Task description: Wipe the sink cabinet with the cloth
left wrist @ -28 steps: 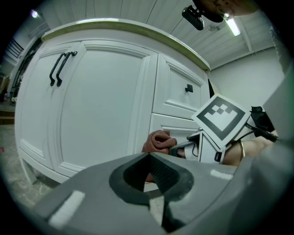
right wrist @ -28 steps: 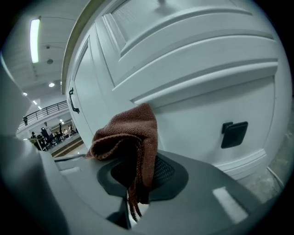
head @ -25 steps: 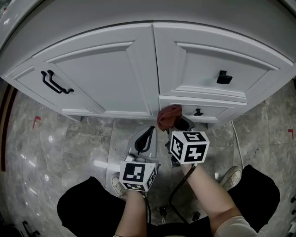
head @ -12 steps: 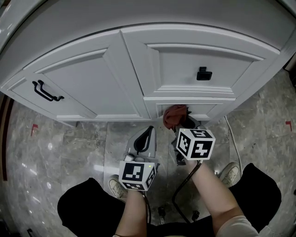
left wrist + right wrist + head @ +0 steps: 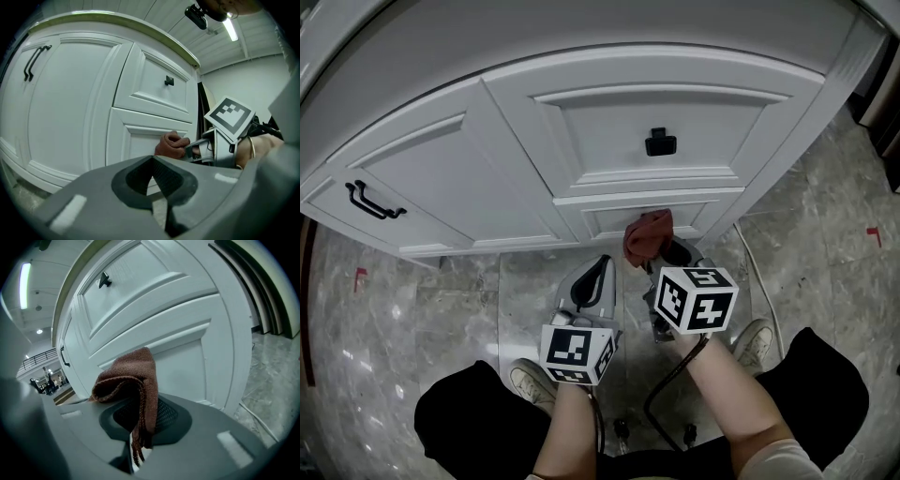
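The right gripper (image 5: 664,251) pinched a rust-brown knitted cloth (image 5: 646,234) at the lower drawer front of the white panelled sink cabinet (image 5: 478,178). The left gripper (image 5: 598,270) hung just beside it, jaws pressed together on nothing. Only the left gripper view showed a ceiling strip light (image 5: 230,29). Only the head view showed the grey marble floor (image 5: 412,309).

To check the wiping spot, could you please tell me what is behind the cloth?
Behind the cloth is the white lower drawer front of the sink cabinet. The patch the cloth covers cannot be seen.
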`<state>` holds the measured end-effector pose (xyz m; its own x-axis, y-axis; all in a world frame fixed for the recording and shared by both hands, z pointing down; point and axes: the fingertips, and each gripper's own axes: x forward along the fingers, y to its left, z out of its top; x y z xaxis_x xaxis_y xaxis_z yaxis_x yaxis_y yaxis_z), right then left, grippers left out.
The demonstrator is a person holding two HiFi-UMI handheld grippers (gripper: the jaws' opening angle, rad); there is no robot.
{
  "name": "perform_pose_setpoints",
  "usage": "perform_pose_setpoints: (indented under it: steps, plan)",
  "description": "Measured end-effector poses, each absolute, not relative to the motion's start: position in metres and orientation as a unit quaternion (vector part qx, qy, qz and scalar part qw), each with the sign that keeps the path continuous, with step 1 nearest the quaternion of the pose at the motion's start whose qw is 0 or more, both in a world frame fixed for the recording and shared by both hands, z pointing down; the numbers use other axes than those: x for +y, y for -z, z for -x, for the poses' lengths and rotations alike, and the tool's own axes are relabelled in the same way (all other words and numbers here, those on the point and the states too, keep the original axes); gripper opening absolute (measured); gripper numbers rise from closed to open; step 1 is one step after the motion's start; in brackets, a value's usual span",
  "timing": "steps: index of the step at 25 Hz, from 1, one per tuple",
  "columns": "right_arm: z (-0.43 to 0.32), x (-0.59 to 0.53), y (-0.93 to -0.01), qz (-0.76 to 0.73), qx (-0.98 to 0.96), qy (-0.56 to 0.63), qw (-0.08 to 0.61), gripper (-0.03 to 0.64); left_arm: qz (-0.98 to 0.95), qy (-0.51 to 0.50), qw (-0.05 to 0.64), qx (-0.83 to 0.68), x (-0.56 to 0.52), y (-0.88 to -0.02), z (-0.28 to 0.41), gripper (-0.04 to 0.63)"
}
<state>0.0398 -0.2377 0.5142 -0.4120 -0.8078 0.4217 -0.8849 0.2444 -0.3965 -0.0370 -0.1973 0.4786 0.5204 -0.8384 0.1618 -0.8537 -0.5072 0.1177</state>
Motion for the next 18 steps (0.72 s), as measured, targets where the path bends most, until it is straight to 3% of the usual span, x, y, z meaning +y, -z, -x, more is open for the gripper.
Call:
perform_pose_setpoints:
  steps: [18]
  plan:
    - [-0.121,-0.255,-0.522,-0.606,-0.735,-0.300,0.054,0.077,-0.873,-0.042,0.099,-0.476,-0.207,-0.484,0.009,0.000]
